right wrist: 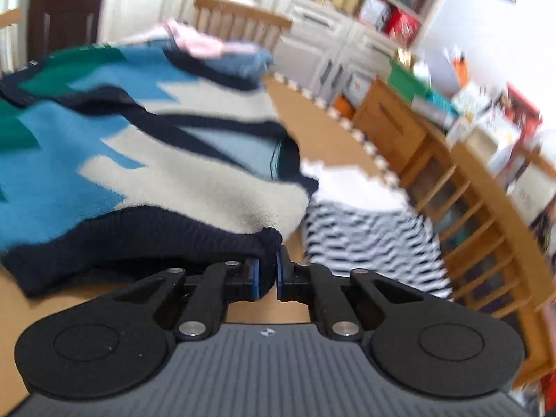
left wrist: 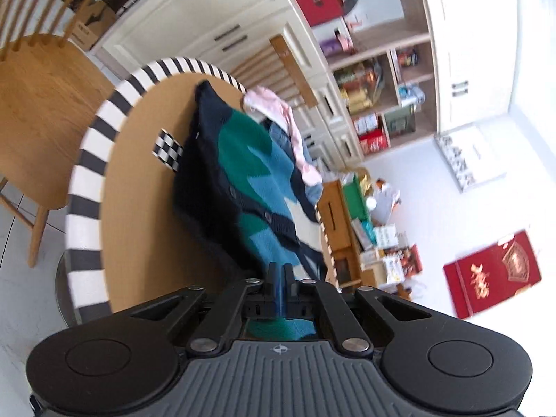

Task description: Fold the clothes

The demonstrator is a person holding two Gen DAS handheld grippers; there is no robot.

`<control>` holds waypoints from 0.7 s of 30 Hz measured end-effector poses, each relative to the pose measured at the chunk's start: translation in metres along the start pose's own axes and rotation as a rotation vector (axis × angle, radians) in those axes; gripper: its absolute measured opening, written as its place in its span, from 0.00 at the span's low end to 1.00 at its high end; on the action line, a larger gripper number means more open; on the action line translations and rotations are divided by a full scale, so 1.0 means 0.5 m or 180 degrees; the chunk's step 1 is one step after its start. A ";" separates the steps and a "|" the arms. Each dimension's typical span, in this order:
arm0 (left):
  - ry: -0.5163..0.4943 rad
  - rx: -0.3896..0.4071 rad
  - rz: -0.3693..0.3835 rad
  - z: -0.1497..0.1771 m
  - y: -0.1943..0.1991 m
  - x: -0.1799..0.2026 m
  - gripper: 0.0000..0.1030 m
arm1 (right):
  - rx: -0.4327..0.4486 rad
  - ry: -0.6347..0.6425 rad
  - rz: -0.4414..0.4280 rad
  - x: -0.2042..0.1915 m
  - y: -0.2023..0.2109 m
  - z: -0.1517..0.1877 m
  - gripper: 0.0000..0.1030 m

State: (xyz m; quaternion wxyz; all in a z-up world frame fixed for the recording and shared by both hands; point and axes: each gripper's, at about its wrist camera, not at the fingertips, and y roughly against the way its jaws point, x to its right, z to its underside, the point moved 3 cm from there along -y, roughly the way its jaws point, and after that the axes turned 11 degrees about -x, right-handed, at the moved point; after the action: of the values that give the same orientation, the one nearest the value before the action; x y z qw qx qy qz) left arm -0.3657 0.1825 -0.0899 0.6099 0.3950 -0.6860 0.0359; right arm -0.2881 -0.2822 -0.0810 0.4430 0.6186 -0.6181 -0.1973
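Left tongs (left wrist: 279, 279) pinched together on a blue-and-green stretch of a knitted cardigan (left wrist: 243, 173), while the right tongs (right wrist: 267, 272) clamp its navy ribbed hem at a corner, the cloth bunched between the blue pads. Both grips hold the cardigan partly raised, its bulk draped over the round wooden bench (left wrist: 139, 191) with the black-and-white striped rim. A row of buttons runs down the dark placket in the left wrist view. Beyond the cardigan lie a pink garment (left wrist: 278, 111) and a fold of denim-blue cloth (left wrist: 281, 135), touching its far edge; a striped black-and-white garment (right wrist: 365, 232) lies just beside the right tongs. Wooden chairs (left wrist: 38, 97), white cabinets and crowded shelves (left wrist: 375, 97) ring the bench. Both views are smeared with motion blur.

The risks, as judged from here: the right grip takes only a thin bite at the hem's corner, so a heavy knit could slip free mid-fold; the far edge, touching the pink and blue pieces, could drag them along or sweep them off the bench; and the stretchy knit held at two points may sag in the middle and fold crooked
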 end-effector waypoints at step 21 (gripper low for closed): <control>-0.1084 -0.0795 -0.1129 0.065 -0.236 0.035 0.43 | -0.0257 -0.0479 -0.1050 0.024 -0.052 -0.077 0.42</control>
State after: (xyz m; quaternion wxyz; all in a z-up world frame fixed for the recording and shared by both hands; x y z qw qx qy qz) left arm -0.3219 0.0754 -0.1343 0.5266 0.4311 -0.6979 -0.2233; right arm -0.2403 -0.2861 -0.0777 0.3817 0.6769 -0.5312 -0.3377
